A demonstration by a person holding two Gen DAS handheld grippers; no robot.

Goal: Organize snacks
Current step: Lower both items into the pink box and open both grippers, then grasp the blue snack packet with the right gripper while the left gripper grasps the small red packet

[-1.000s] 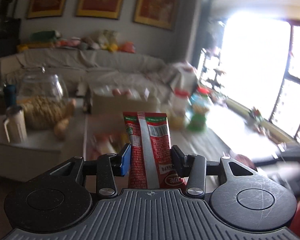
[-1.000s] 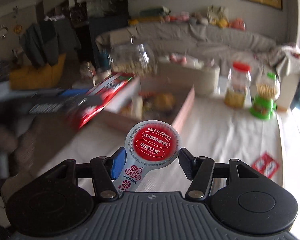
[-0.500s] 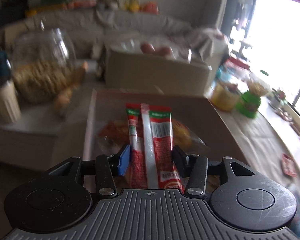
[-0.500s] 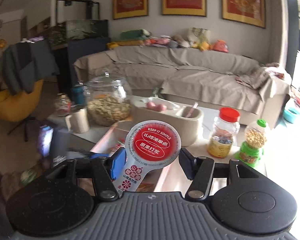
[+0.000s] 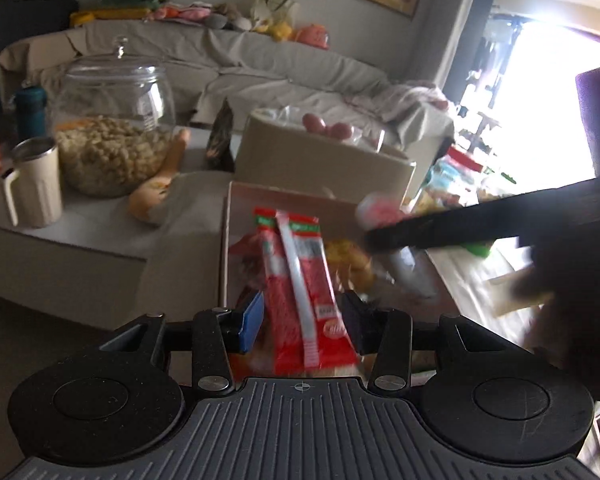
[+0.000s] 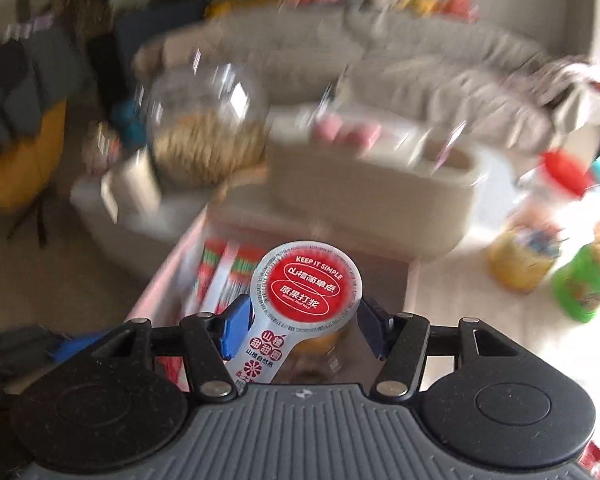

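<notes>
My left gripper [image 5: 300,320] is open around a red snack packet [image 5: 300,280] that leans tilted between the jaws, over an open cardboard box [image 5: 236,200] holding several snack bags. My right gripper [image 6: 300,330] is shut on a silver sachet with a round red label [image 6: 306,292] and hovers over the same box [image 6: 168,280]. The red packet also shows blurred in the right wrist view [image 6: 220,276]. The right gripper shows dark and blurred at the right of the left wrist view [image 5: 460,228].
A glass jar of snacks [image 5: 112,136], a cream mug [image 5: 32,184] and a beige tub [image 5: 324,160] stand behind the box. A red-lidded jar [image 6: 532,240] and a green container [image 6: 584,284] stand on the white table at the right. A sofa is behind.
The left jaws have opened and the red packet has tipped to the left. The right gripper has swung down over the box with its sachet, close beside the left gripper.
</notes>
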